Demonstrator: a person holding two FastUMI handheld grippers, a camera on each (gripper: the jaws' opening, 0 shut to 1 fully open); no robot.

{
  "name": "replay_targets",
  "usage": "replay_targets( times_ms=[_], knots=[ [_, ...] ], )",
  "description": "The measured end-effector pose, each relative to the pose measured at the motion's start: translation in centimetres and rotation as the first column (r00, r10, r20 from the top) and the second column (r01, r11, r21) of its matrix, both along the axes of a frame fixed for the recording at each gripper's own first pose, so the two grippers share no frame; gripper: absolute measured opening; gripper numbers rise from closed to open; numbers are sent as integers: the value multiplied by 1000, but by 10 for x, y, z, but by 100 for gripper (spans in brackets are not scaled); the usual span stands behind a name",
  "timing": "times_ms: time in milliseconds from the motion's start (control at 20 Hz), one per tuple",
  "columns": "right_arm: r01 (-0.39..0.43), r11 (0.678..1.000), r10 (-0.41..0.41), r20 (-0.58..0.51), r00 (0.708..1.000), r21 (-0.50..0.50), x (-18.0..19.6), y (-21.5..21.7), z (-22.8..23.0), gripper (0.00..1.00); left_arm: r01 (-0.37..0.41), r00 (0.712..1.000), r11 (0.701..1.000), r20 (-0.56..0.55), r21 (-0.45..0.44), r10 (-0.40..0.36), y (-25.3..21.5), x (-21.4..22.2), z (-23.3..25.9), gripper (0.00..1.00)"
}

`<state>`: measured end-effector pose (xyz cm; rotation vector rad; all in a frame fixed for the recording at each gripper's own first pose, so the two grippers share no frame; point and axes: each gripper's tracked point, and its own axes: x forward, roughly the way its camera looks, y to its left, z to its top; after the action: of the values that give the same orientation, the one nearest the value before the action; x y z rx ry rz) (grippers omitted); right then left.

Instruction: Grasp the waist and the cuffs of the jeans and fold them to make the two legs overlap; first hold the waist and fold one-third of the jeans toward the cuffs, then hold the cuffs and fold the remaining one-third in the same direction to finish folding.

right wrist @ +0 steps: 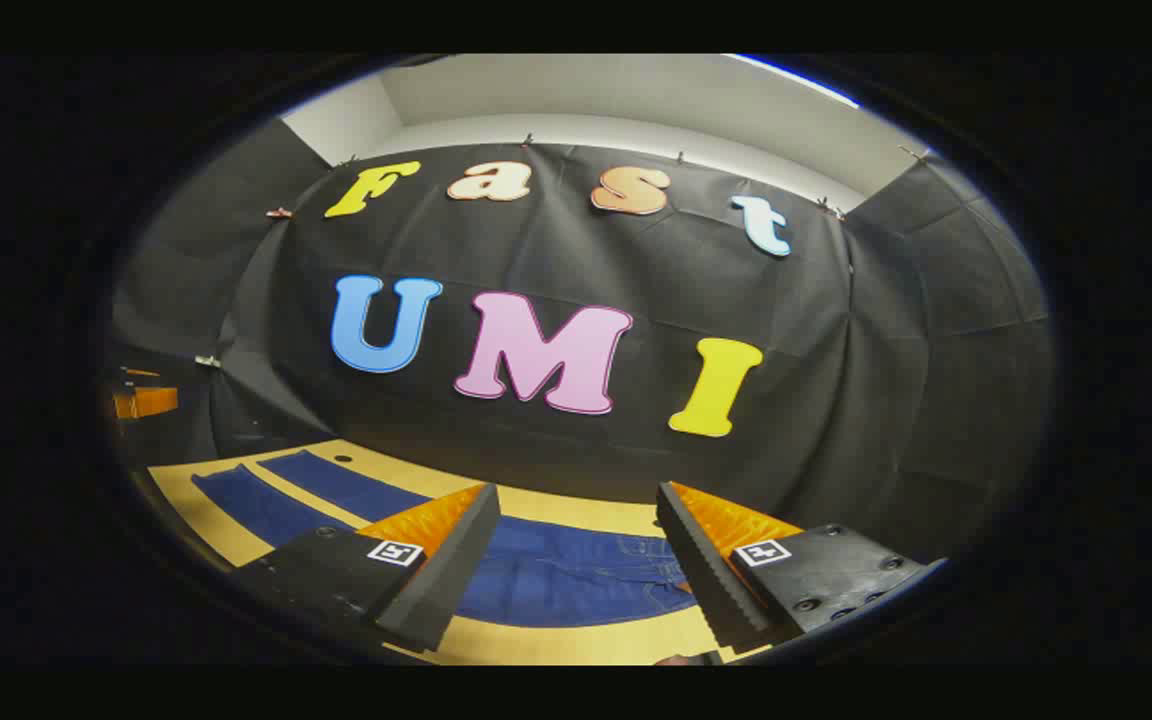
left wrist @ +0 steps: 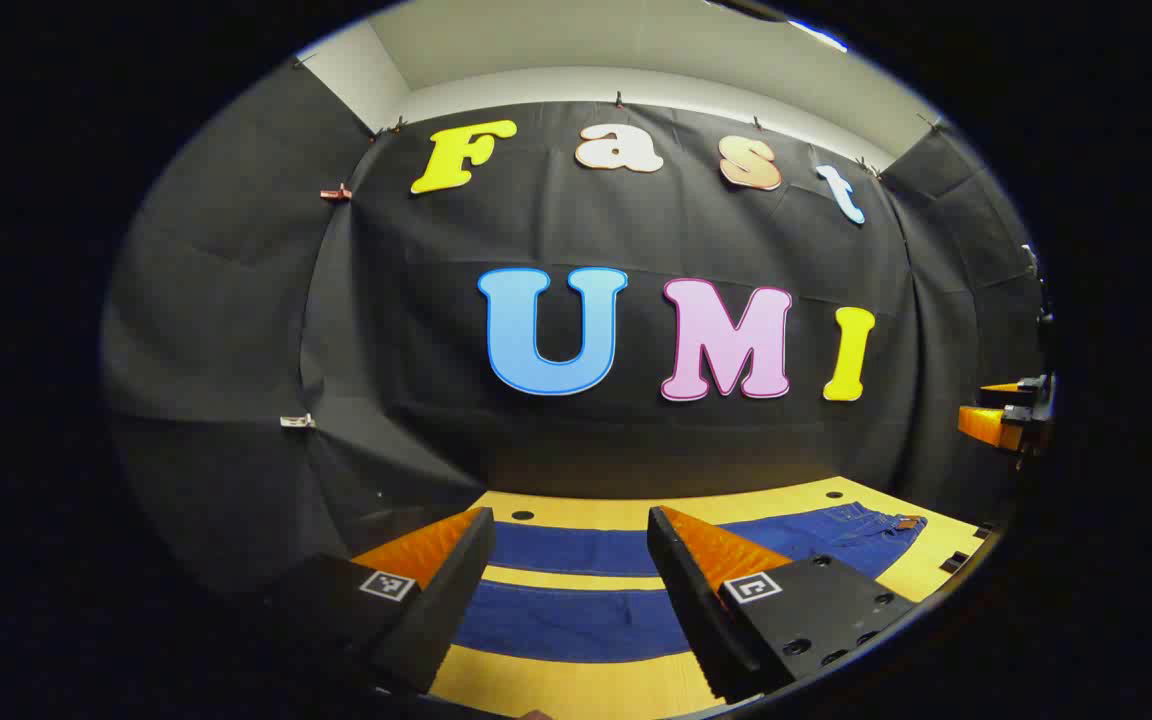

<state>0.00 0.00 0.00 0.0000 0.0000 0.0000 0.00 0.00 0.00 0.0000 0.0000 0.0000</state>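
- Jeans spread flat on the bench, legs apart, side by side, with a strip of bench between.
- Left gripper above the legs, cuffs towards its left, waist far to its right.
- Right gripper above the waist, legs running off to its left.
- Booth wall behind the bench.

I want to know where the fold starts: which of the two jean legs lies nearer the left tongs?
The near leg, the lower blue band between the left tongs; the far leg lies beyond it, with bare table between them.
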Motion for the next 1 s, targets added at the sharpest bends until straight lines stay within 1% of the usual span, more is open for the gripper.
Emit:
replay_targets(
  times_ms=[100,350,500,550,600,700,800,1000],
  knots=[
    [8,1000,-9,-10,1000,-11,-1,-5,-5,97,21,1000,1000,0,-12,-21,-11,6,0,96],
    [24,999,-25,-23,999,-46,-5,-14,-9,97,74,997,997,1,17,-74,-33,19,-1,96],
    [32,998,-33,-21,999,-57,-4,-16,-9,97,98,995,995,5,19,-98,-43,25,2,96],
    [40,997,-41,-22,999,-59,-5,-18,-10,99,104,995,994,-2,24,-104,-45,28,-1,96],
    [51,997,-52,-21,998,-60,-4,-21,-9,97,102,995,994,-9,36,-102,-45,31,-3,96],
    [56,997,-58,-25,998,-52,-4,-21,-9,97,109,994,993,-20,48,-108,-44,33,-6,96],
    [68,997,-69,-29,997,-46,-3,-23,-10,97,118,993,992,-22,43,-118,-42,33,-4,96],
    [88,995,-89,-38,995,-41,-4,-26,-14,97,111,994,993,-15,49,-110,-32,34,-2,96]
  ],
)
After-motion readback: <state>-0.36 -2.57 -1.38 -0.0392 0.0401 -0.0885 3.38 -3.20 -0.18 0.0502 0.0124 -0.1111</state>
